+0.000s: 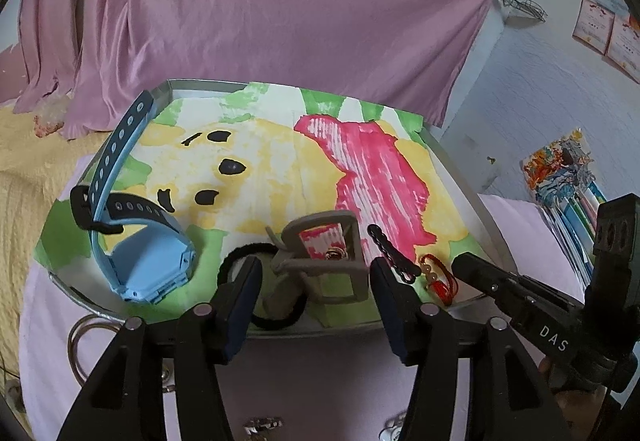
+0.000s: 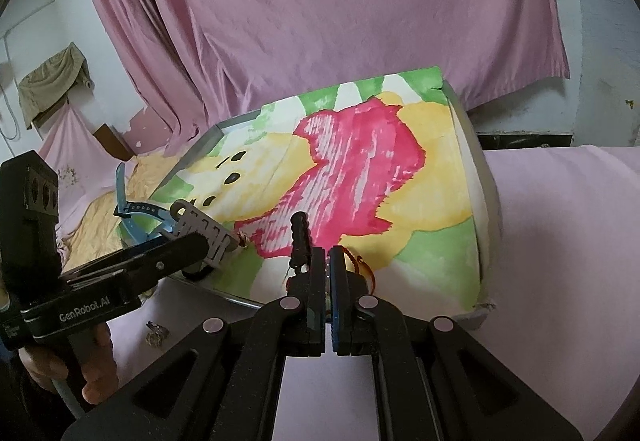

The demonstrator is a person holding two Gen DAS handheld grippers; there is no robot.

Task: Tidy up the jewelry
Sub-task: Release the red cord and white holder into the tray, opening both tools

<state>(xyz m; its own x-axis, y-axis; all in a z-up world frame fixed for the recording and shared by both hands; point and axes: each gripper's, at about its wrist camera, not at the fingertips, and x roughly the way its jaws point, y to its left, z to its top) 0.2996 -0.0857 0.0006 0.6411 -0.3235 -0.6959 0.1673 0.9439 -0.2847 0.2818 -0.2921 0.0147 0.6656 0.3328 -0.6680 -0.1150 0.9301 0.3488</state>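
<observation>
A metal tray (image 1: 208, 86) lined with a painted paper holds a blue watch (image 1: 150, 267), a black hair tie (image 1: 240, 255), a beige buckle clip (image 1: 326, 261), a black beaded clip (image 1: 390, 251) and a red cord bracelet (image 1: 438, 275). My left gripper (image 1: 314, 293) is open at the tray's near rim, its fingers either side of the buckle clip without touching it. My right gripper (image 2: 329, 269) is shut at the bracelet (image 2: 366, 267); a glittery sliver shows between its fingers and the cord loops out on the right. The black clip (image 2: 300, 237) stands just beyond them.
Pink cloth covers the table (image 2: 560, 221). Metal bangles (image 1: 86, 333) and small silver pieces (image 1: 262, 423) (image 2: 154, 333) lie on it in front of the tray (image 2: 486, 177). A hand (image 2: 96, 373) holds the left gripper (image 2: 188, 241). A pink curtain hangs behind.
</observation>
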